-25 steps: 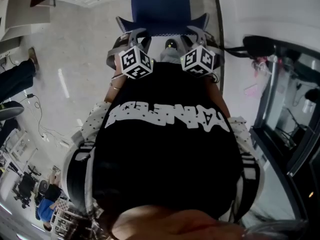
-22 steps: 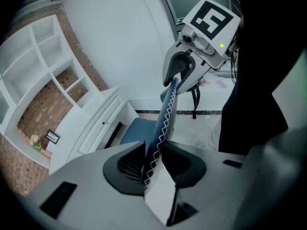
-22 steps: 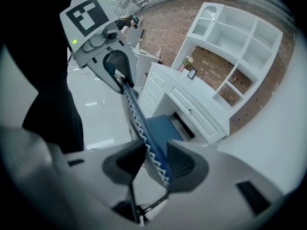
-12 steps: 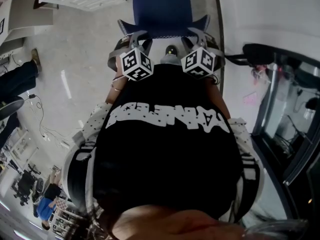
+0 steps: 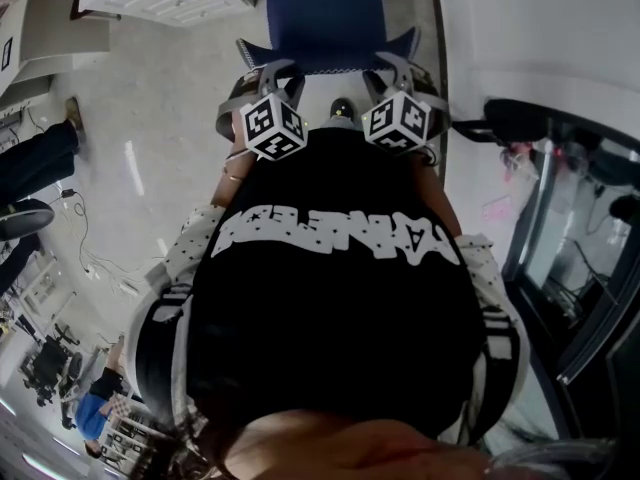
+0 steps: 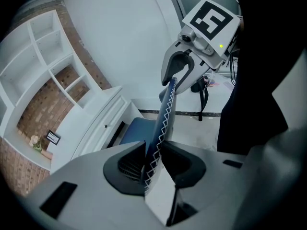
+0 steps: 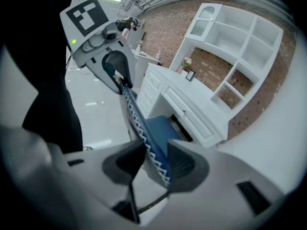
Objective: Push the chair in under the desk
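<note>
The left gripper [image 6: 153, 161] and right gripper [image 7: 154, 163] each pinch the chair's [image 6: 165, 110] backrest edge between their fingers; its seat reaches the bench [image 6: 98, 121] opening, apparently not fully under: pushing remains

Between the jaws of the left gripper [image 6: 152, 150], the chair [image 6: 162, 121] is showing matt blue cloth, its edge laced with white zigzag stitching. The same cloth is running between the jaws of the right gripper [image 7: 154, 158]. Both grippers are looking like smooth, matt grey plastic, and their pads [image 6: 125, 166] are showing black ribbed faces. Beyond the jaw tips the desk [image 6: 98, 123] is wearing a smooth white painted finish, with rough brown brick [image 6: 41, 107] behind it. Below the grippers the floor [image 5: 150, 128] is gleaming, pale and glossy.
</note>
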A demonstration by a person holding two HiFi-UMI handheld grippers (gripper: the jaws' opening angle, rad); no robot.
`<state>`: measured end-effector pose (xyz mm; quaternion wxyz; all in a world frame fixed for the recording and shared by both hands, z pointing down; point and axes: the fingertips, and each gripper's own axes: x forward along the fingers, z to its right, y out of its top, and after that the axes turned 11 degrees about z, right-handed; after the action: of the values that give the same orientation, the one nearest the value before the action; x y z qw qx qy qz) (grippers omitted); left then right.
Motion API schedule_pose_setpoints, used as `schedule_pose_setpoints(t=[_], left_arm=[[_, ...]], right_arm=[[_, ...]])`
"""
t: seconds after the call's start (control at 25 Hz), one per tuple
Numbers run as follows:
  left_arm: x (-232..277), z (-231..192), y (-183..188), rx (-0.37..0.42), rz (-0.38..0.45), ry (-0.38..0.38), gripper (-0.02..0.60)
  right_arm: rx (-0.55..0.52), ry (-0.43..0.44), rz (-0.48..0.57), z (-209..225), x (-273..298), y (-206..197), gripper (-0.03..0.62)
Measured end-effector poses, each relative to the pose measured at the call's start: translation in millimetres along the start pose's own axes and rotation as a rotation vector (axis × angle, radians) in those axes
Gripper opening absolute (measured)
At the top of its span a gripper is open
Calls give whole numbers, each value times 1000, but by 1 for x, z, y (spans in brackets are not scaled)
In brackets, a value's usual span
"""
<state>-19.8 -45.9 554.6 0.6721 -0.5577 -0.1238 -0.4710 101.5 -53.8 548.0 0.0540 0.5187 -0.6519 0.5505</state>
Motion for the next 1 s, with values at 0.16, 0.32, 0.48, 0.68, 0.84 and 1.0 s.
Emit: schedule_pose_setpoints(t=[0.16,0.32,0.48,0.68,0.84,1.0], left_arm=[[4,-5,5,-5,-7,2,132],[13,-8,12,-14,-13,11,131],[21,-12,16,-26,-22,20,130],[29,-21,18,-41,-26,43,132],[30,-26,17,-54,-39,38,132],[27,-35,12,-53,-48,39,133]], right_arm=[[-6,6,5,10,1,1,161],[-20,18,9,21,2,-6,163],[-36,15,32,30,9,-11,161],[-39,25,44,41,15,-12,161],[-35,42,47,43,18,-8,161],[-47,46,57,44,24,-2,161]])
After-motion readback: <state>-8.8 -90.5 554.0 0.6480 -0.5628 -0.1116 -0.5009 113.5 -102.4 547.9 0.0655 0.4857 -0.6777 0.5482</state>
